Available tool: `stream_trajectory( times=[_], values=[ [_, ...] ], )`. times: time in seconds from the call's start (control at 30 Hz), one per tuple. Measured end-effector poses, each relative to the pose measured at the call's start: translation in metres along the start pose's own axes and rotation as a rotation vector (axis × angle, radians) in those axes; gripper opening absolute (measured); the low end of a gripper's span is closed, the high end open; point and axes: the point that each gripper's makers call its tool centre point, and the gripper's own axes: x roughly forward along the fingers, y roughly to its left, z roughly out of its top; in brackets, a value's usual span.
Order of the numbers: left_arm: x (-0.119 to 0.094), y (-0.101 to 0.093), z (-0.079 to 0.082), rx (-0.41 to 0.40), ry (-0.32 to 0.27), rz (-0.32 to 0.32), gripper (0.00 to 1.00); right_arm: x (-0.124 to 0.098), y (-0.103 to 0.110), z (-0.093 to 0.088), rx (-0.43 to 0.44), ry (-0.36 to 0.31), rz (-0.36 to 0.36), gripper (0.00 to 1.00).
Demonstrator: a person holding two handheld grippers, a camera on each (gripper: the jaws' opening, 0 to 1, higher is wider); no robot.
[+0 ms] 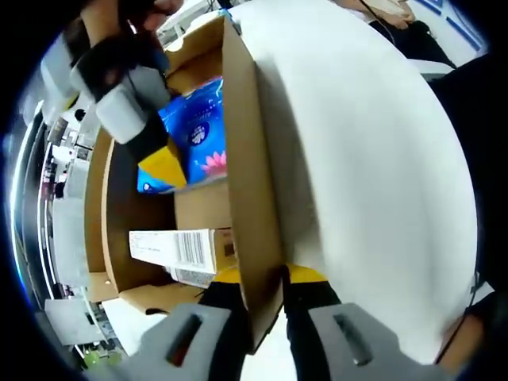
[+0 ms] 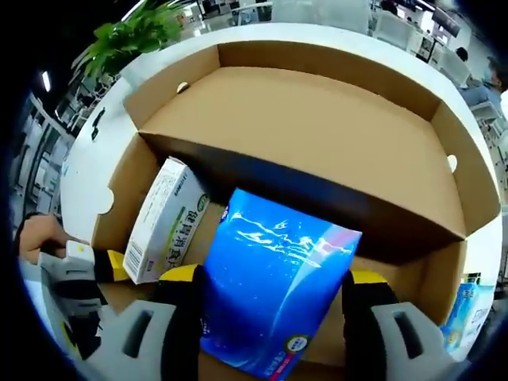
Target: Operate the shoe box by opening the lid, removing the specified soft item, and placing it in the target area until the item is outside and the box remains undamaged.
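So the soft item here is that glossy blue plastic-wrapped tissue pack (image 2: 274, 290), and it's looking light and squishy with a slick film wrapper, so it's probably going to slide if it's pinched too loosely. Best bet is grabbing across its flat sides near the middle, which is pretty much what's happening. In the right gripper view the right gripper (image 2: 270, 294) is clamping the pack between its yellow-tipped jaws, with the pack sitting inside the open brown cardboard shoe box (image 2: 317, 127), just right of a white carton with a barcode (image 2: 163, 218). In the left gripper view the left gripper (image 1: 266, 290) is pinching the box's side wall (image 1: 250, 198) with closed jaws, steadying it on the white round table (image 1: 365, 159). The right gripper is reaching down into the box from the far side
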Motion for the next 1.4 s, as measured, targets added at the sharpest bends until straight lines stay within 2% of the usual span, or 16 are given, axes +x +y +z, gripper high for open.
stream_trajectory(
  times=[0.27,0.63,0.77,1.0,1.17,1.4],
  values=[
    [0.0,0.0,0.0,-0.002,0.002,0.0,0.13,-0.001,-0.018,-0.001,0.016,0.01,0.002,0.73],
    [0.0,0.001,-0.001,-0.001,0.005,0.0,0.13,-0.001,-0.013,-0.001,0.015,0.02,-0.001,0.74],
    [0.0,0.001,-0.001,0.002,0.003,0.0,0.13,-0.003,-0.009,0.0,0.015,0.034,-0.043,0.75],
    [0.0,0.0,-0.001,0.01,-0.004,-0.005,0.13,0.002,-0.002,-0.003,0.032,0.064,-0.097,0.83],
    [-0.001,0.003,0.001,0.009,-0.02,-0.011,0.13,0.007,-0.008,-0.006,0.018,0.089,-0.166,0.79],
    [-0.002,0.004,0.001,0.007,-0.036,-0.015,0.12,0.01,-0.009,-0.007,0.037,0.098,-0.164,0.81]
  ],
)
